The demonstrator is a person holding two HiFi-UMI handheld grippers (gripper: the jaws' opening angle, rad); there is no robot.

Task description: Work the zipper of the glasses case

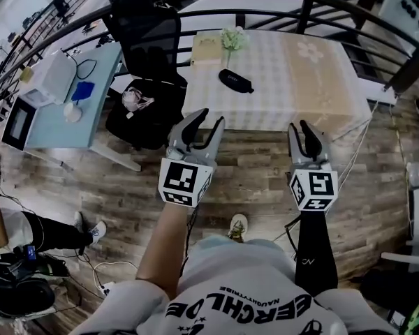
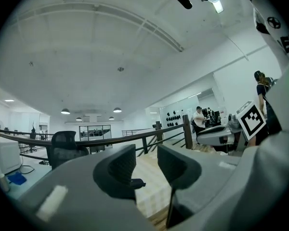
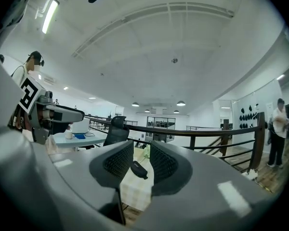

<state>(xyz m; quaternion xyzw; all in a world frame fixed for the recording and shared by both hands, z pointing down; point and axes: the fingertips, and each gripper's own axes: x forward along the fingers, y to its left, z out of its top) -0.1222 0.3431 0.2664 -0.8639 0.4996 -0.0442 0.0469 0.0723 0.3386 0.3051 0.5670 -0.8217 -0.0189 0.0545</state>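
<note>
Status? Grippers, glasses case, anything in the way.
Left hand-held gripper open, empty; right hand-held gripper same. Glasses case on table, untouched, beyond both. Office chair beside table, off the line.

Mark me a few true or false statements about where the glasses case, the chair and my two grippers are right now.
1. The black oblong glasses case lies on the checked tablecloth. True.
2. The left gripper and right gripper are both open and empty. True.
3. The left gripper touches the case. False: it hangs over the wooden floor, short of the tablecloth.
4. The black mesh office chair stands to the table's right. False: in the head view the chair is at its left.
</note>
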